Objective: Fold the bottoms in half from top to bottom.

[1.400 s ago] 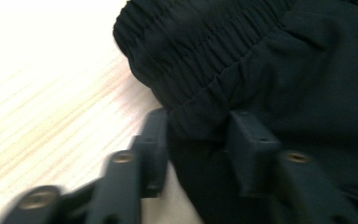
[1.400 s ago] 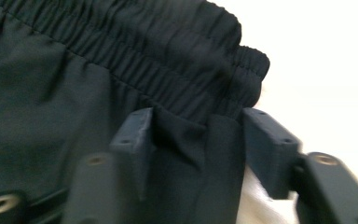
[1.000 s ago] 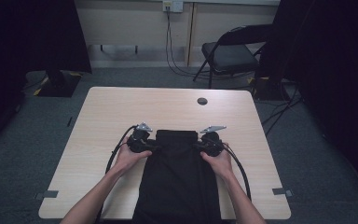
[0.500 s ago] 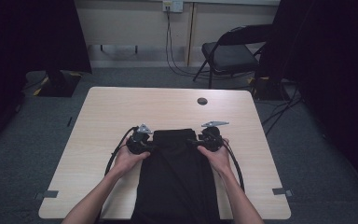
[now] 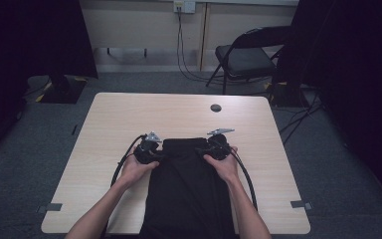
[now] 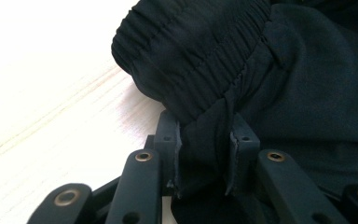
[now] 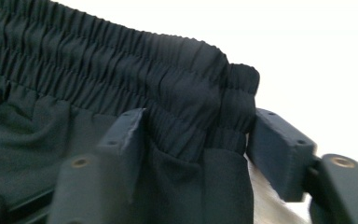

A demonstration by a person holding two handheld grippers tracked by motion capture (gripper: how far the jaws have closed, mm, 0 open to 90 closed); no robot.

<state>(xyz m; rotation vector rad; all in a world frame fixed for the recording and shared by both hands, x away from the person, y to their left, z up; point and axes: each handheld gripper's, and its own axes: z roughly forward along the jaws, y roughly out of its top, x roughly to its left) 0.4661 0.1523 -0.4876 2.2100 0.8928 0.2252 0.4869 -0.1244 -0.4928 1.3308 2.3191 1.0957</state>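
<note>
A black garment (image 5: 189,189) with an elastic waistband lies flat on the light wooden table (image 5: 179,114), its waistband at the far end. My left gripper (image 5: 162,152) is at the waistband's left corner. Its jaws have just been closing, and in the left gripper view the left gripper (image 6: 204,158) pinches a fold of fabric (image 6: 284,84) just below the waistband. My right gripper (image 5: 204,149) is at the right corner. In the right gripper view its jaws (image 7: 196,140) stand wide around the waistband corner (image 7: 74,70) and have just been closing on it without pressing it.
A round cable hole (image 5: 215,107) is set in the table's far part. A folding chair (image 5: 243,57) stands behind the table, with cables (image 5: 181,55) hanging from the wall. Each gripper's cable trails toward the near edge. Dark curtains flank both sides.
</note>
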